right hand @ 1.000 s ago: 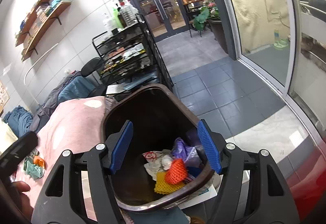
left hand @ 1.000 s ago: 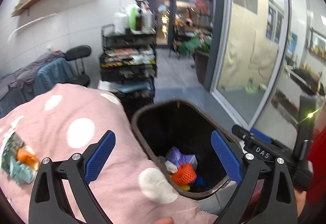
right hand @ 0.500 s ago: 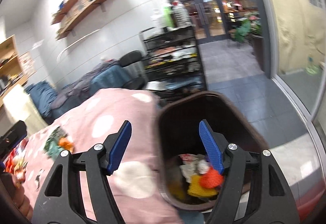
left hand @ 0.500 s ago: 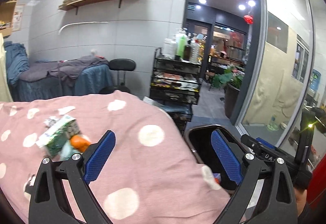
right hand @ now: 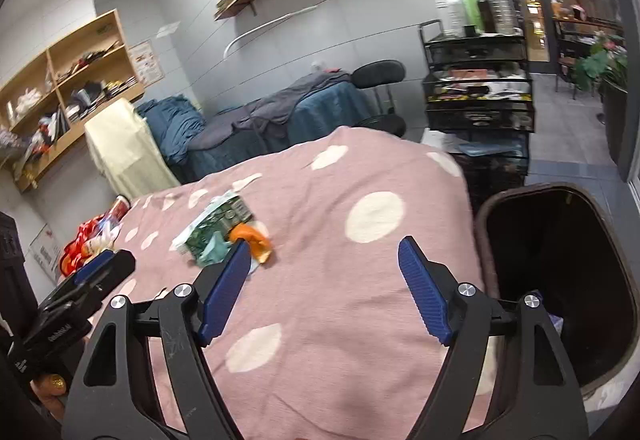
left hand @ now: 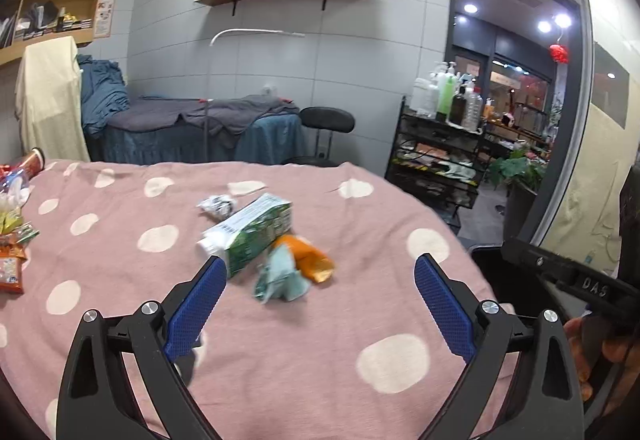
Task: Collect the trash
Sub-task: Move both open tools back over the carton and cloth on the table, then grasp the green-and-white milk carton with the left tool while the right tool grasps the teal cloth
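Note:
A small heap of trash lies mid-bed on the pink dotted cover [left hand: 280,360]: a green-and-white carton [left hand: 250,234], a pale teal wrapper [left hand: 280,276], an orange wrapper [left hand: 310,258] and a crumpled silver scrap [left hand: 216,205]. My left gripper [left hand: 320,296] hovers open just short of the heap, with nothing between its blue pads. My right gripper [right hand: 326,286] is over the cover to the right of the same carton [right hand: 216,222], its jaws opening and empty. The dark trash bin [right hand: 560,280] stands at the bed's right edge.
More snack packets [left hand: 10,252] and a red can [left hand: 34,160] lie at the bed's left edge. Beyond are a blue-covered couch [left hand: 192,132], a black stool [left hand: 326,120], a black trolley with bottles [left hand: 436,152], wall shelves and a glass door on the right.
Both grippers swung left, away from the bin and toward the bed; the trash heap now sits ahead of them. The right jaws stand wider than before.

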Tool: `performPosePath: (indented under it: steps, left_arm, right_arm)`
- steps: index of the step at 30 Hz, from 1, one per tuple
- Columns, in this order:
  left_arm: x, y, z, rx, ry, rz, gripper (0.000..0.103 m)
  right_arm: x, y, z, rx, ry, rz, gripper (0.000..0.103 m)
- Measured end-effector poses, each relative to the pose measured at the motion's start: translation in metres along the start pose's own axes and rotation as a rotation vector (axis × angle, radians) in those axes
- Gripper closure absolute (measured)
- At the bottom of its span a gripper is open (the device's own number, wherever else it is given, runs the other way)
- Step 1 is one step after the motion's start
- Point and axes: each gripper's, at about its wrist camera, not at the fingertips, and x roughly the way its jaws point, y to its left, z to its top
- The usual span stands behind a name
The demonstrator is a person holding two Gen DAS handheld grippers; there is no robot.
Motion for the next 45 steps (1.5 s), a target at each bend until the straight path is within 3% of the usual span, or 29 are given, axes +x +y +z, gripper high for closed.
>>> performPosePath:
  steps: [15,25,28,32,37,39,40,45]
  left_arm:
    - [0.016,0.091,-0.021,-0.085,0.151,0.115,0.006]
    - [0.053,0.116,0.002,-0.089,0.176,0.037,0.007]
    - [0.079,0.118,0.012,-0.066,0.231,0.016,0.016]
    - [0.110,0.121,0.023,-0.045,0.291,-0.015,0.028]
    - [0.132,0.112,0.029,0.024,0.330,-0.024,0.029]
    - [0.140,0.107,0.030,0.037,0.345,-0.047,0.029]
    - [0.143,0.105,0.031,0.044,0.352,-0.059,0.029]
    - [0.162,0.089,0.035,0.103,0.389,-0.065,0.031]
  right_arm:
    - [0.065,0.097,-0.014,-0.242,0.203,0.146,0.025]
    - [0.120,0.118,-0.019,-0.277,0.341,0.173,0.025]
    - [0.139,0.125,-0.019,-0.289,0.391,0.193,0.025]
    - [0.167,0.132,-0.017,-0.280,0.449,0.204,0.035]
    - [0.207,0.135,-0.017,-0.270,0.504,0.182,0.047]
    - [0.214,0.131,-0.018,-0.236,0.534,0.213,0.079]
    - [0.214,0.128,-0.018,-0.221,0.537,0.225,0.085]
    - [0.193,0.117,-0.014,-0.169,0.513,0.268,0.091]
